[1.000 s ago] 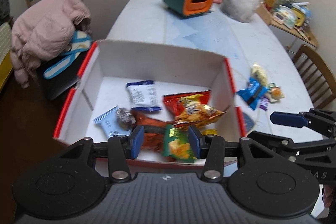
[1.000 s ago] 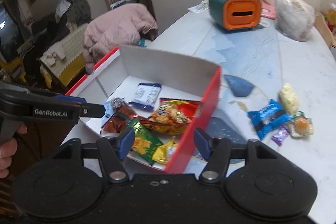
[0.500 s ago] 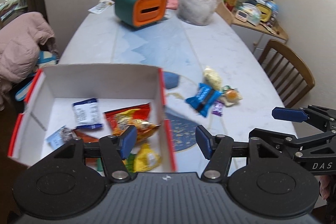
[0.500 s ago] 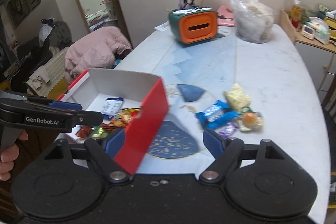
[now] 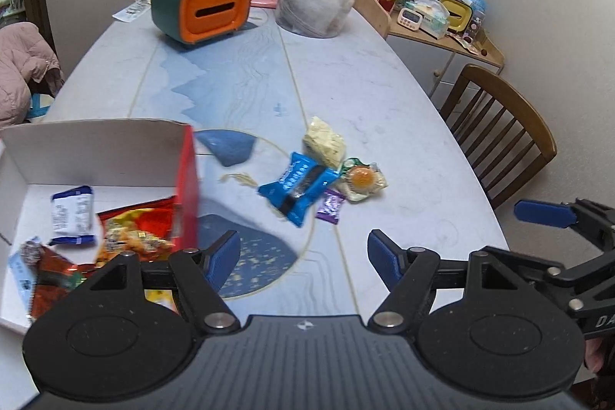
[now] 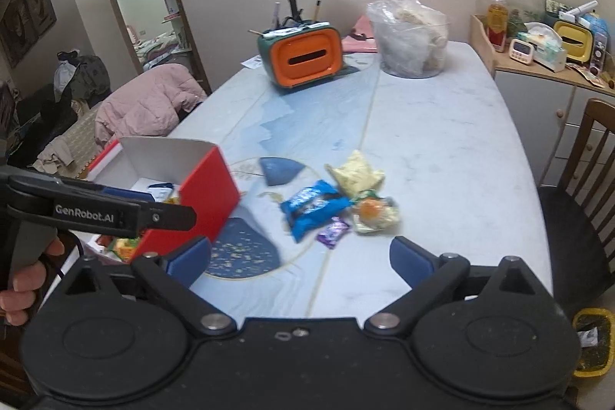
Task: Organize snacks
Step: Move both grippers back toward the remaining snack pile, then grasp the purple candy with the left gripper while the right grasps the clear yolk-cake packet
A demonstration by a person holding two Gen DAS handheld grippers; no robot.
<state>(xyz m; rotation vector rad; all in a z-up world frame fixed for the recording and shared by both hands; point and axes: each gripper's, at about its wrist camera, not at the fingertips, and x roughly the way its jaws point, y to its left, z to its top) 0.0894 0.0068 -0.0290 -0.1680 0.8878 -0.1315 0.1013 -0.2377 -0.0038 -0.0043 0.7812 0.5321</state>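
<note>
Table [image 5: 346, 95]: red box [image 5: 187, 179] holds packets [image 5: 132, 229] (several, jumbled).

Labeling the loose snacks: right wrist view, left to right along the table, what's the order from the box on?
Red box → blue packet → purple candy → orange-centred packet. The yellow packet lies behind those and overlaps them, so I leave it out.
</note>
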